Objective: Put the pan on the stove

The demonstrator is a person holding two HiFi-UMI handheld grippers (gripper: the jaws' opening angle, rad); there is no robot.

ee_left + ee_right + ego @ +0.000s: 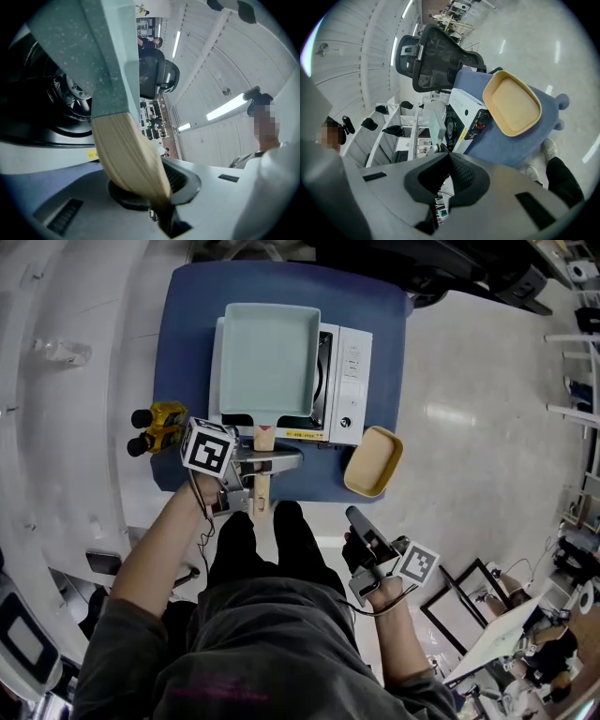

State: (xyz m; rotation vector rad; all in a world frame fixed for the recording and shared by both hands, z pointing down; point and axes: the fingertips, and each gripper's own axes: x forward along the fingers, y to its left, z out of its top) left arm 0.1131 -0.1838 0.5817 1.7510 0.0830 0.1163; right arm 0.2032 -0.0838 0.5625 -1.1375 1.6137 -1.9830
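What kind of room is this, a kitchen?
Probably a lab or workroom, not a home kitchen: a portable stove sits on a small blue table, and an office chair stands beyond it.

Head view: pan (268, 357) covers most of the stove (349, 381) top, and contact between them can't be determined. Left gripper view: pan body cut off at top edge, handle (126, 154) tip buried between left gripper (155, 199) jaws. Stove panel print too small to read. Yellow-black item (159, 426) at table (192, 315) edge: unidentifiable.
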